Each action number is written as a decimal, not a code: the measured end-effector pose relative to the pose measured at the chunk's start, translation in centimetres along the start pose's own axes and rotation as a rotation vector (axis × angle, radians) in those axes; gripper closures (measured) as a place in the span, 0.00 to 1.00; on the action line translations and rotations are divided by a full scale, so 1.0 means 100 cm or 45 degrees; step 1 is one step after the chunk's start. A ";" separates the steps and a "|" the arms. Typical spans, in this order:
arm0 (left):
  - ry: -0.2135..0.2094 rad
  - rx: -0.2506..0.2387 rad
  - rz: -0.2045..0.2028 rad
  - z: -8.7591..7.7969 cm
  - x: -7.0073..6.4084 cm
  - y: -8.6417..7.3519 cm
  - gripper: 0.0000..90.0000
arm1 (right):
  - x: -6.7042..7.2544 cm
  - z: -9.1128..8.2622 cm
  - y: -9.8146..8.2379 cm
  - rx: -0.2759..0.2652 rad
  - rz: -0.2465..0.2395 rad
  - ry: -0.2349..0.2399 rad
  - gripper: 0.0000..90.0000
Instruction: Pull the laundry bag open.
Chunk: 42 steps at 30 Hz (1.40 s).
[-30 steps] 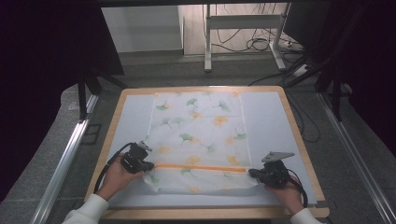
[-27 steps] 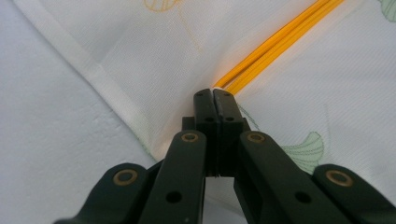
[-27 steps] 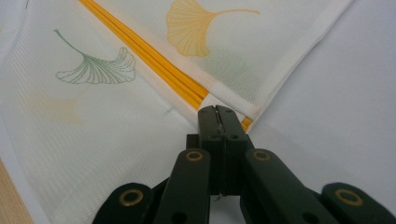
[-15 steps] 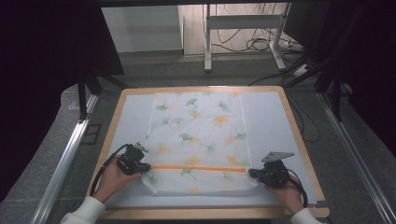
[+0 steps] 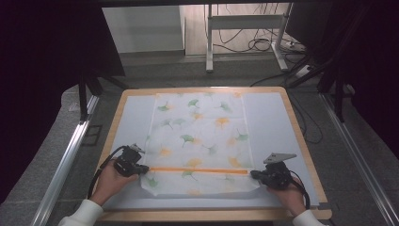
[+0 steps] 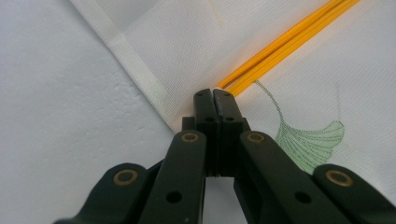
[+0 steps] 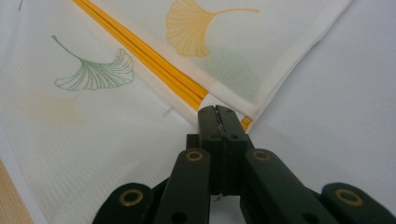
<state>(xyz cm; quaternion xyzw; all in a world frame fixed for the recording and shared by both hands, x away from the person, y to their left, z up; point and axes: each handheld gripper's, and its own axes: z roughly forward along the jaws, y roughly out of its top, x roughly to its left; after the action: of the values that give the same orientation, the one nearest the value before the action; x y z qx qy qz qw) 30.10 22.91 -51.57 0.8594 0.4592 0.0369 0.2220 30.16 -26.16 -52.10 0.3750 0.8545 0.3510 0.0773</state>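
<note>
High view has the white ginkgo-leaf print cloth (image 5: 200, 141) spread mid-desk, its orange band (image 5: 200, 171) running left-right across the lower frame. Left gripper (image 5: 141, 168) and right gripper (image 5: 254, 174) have jaws clenched on opposite ends, equally near.

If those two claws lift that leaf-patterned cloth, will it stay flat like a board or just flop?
Probably flop. The cloth looks thin and partly see-through, and it already lies folded over along the orange stripe, so it likely bends easily. It seems light for its size. With the left claw and right claw shut at its opposite side edges, the middle would likely sag between them.
</note>
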 end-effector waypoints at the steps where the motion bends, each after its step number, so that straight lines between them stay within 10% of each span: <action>1: -0.003 -0.002 -0.003 0.000 0.000 0.000 1.00 | 0.000 0.000 0.000 0.000 -0.001 0.000 1.00; 20: 0.060 0.007 -0.040 -0.011 0.009 -0.014 1.00 | 0.000 0.000 0.000 0.004 -0.010 -0.001 1.00; 23: 0.006 -0.010 -0.082 -0.011 0.014 -0.019 1.00 | 0.000 0.000 0.000 0.005 -0.010 0.000 1.00; 42: 0.034 -0.086 -0.033 -0.011 0.010 -0.020 1.00 | 0.001 -0.001 0.000 -0.015 -0.022 -0.004 1.00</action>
<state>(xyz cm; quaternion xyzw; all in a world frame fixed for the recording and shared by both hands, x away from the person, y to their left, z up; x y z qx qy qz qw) 28.87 25.04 -51.53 0.8447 0.4718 0.0611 0.2453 30.07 -26.14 -52.03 0.3676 0.8556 0.3547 0.0841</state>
